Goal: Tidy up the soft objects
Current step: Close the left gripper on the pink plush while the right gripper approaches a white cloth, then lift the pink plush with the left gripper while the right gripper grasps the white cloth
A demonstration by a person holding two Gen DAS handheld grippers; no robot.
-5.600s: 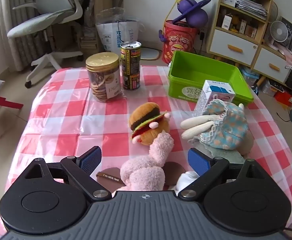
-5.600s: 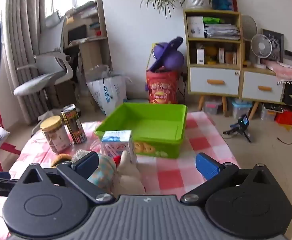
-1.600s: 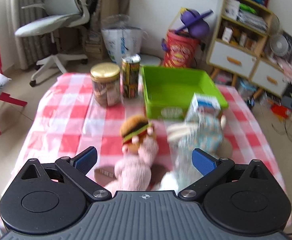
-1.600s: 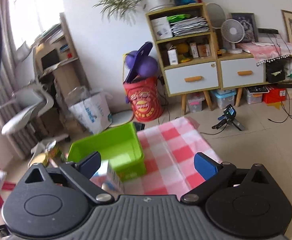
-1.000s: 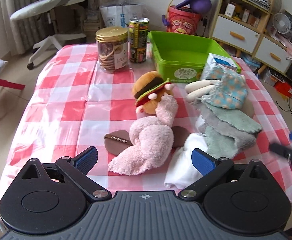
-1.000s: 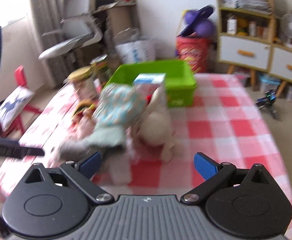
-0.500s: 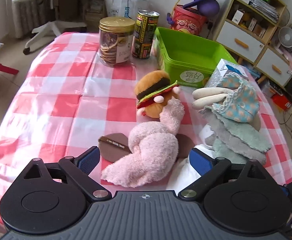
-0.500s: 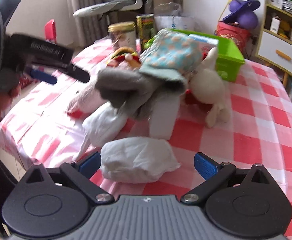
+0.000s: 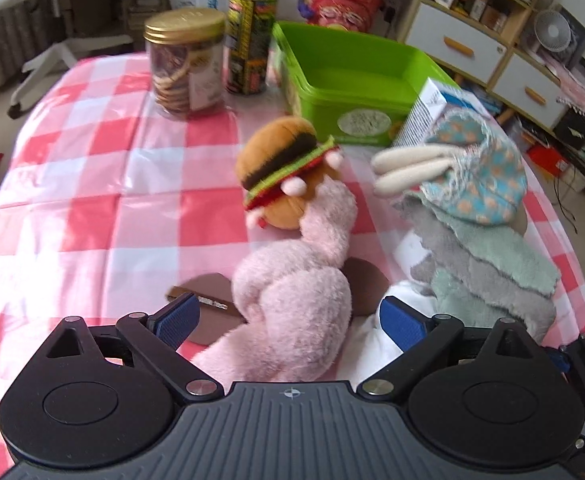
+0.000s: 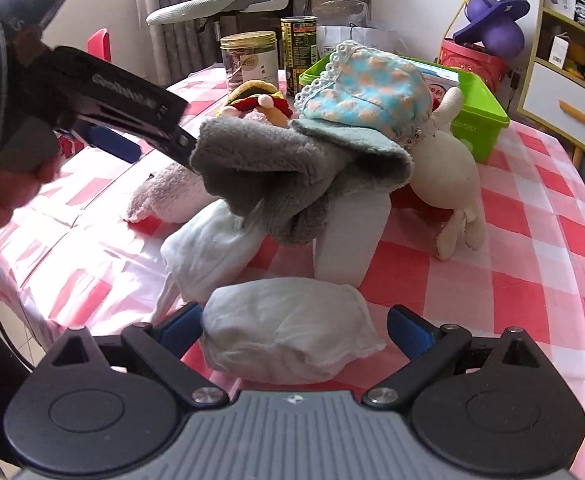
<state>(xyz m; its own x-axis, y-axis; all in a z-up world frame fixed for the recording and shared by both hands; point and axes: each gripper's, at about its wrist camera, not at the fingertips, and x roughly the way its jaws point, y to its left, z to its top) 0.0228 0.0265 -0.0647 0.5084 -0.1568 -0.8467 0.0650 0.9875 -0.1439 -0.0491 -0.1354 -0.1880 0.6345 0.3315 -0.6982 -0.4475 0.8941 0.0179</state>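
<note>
My left gripper (image 9: 290, 320) is open and low over the table, with the pink plush (image 9: 292, 304) lying between its fingers, untouched by the pads. Beyond it sit a burger plush (image 9: 284, 168) and a rabbit plush in a blue bonnet (image 9: 472, 168) draped with a grey-green towel (image 9: 492, 272). My right gripper (image 10: 294, 332) straddles a folded white cloth (image 10: 288, 332). Its jaws are closing, and the pads stand just off the cloth's sides. A second white cloth (image 10: 208, 248) lies under the towel (image 10: 276, 168). The green bin (image 9: 356, 72) stands open at the back.
A cookie jar (image 9: 186, 60), a tall can (image 9: 252, 40) and a carton (image 9: 432, 108) stand near the bin on the red-checked tablecloth (image 9: 92, 200). A brown tag (image 9: 208, 308) lies by the pink plush. A hand (image 10: 8, 184) holds the left gripper at the table's left edge.
Both grippers came down toward the table. The left one closed in on the pink plush. The right one drew nearer the folded white cloth, and its fingers narrowed slightly.
</note>
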